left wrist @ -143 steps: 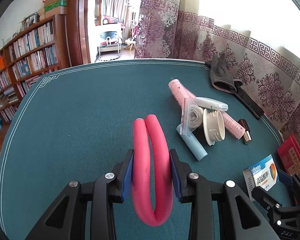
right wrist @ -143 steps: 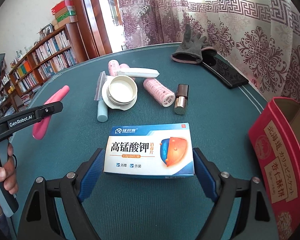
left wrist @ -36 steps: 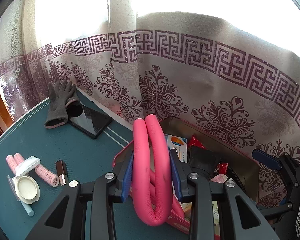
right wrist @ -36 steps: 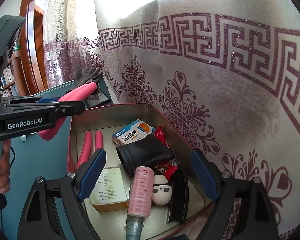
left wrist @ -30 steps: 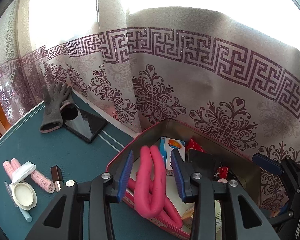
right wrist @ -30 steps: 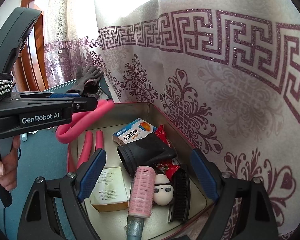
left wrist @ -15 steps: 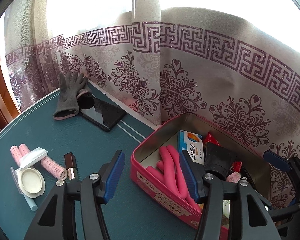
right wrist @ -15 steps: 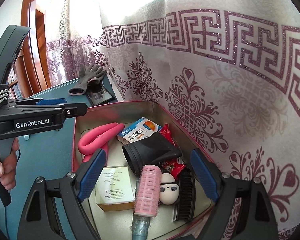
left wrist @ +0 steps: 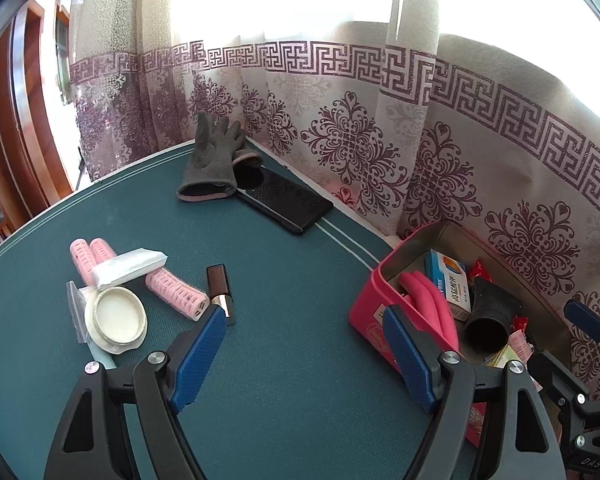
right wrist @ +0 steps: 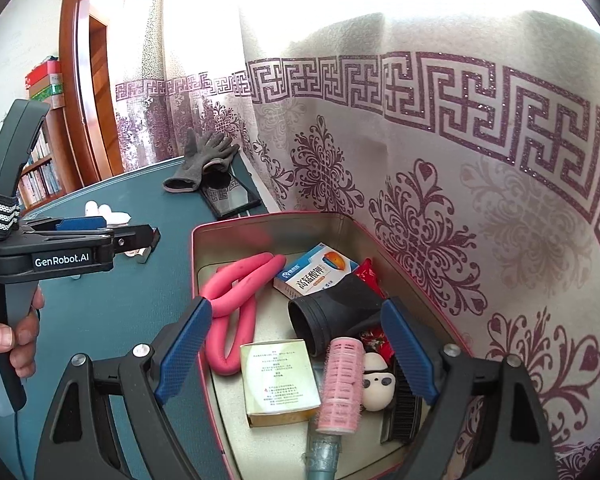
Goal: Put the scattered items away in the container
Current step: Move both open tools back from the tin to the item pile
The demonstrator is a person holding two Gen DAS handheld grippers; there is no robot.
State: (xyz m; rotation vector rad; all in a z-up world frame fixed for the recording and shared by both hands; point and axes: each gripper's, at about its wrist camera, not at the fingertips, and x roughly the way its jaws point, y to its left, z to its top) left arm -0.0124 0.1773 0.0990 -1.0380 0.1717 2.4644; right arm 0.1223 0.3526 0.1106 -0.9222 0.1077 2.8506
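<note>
Left gripper (left wrist: 300, 356) is opening its fingers, nothing between them, facing the hair rollers (left wrist: 175, 289) on the desk (left wrist: 292, 392); right gripper (right wrist: 296, 354) is hovering wide and empty above the red tin (right wrist: 204, 236), where the pink foam curler (right wrist: 236, 284) is lying.

Your tin (right wrist: 260, 224): bare matt metal inside, glossy red outside. In tin: pink foam loop (right wrist: 236, 292), matt; cardboard box (right wrist: 278, 380); bristly plastic roller (right wrist: 340, 384). Left of tin: matt woven green table cover (left wrist: 292, 360), knit cloth glove (left wrist: 210, 168), glossy black phone (left wrist: 288, 200).
</note>
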